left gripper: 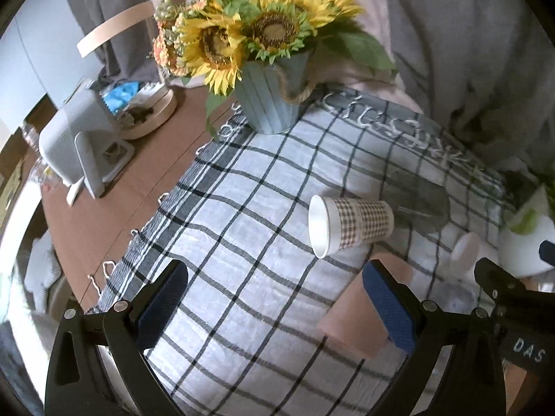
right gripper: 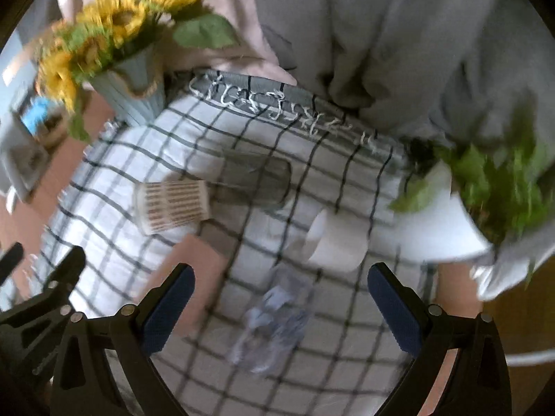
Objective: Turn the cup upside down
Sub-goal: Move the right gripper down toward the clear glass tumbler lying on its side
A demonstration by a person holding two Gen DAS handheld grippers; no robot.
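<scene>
Several cups lie on their sides on the checked cloth (left gripper: pixel 242 242). A houndstooth paper cup (left gripper: pixel 350 225) lies with its mouth to the left; it shows blurred in the right wrist view (right gripper: pixel 173 204). A pink cup (left gripper: pixel 353 315) lies by my left gripper's right finger and also shows in the right wrist view (right gripper: pixel 201 277). A dark clear glass (left gripper: pixel 419 201) lies behind. A white cup (right gripper: pixel 333 242) lies ahead of my right gripper (right gripper: pixel 281 301), and a clear plastic cup (right gripper: pixel 274 326) lies between its fingers. My left gripper (left gripper: pixel 274 301) is open and empty. My right gripper is open.
A blue pot of sunflowers (left gripper: pixel 270 100) stands at the cloth's far left corner. A white pot with green leaves (right gripper: pixel 485 201) stands at the right. A grey device (left gripper: pixel 76 145) and a round tray (left gripper: pixel 152 111) sit on the brown table. A grey curtain hangs behind.
</scene>
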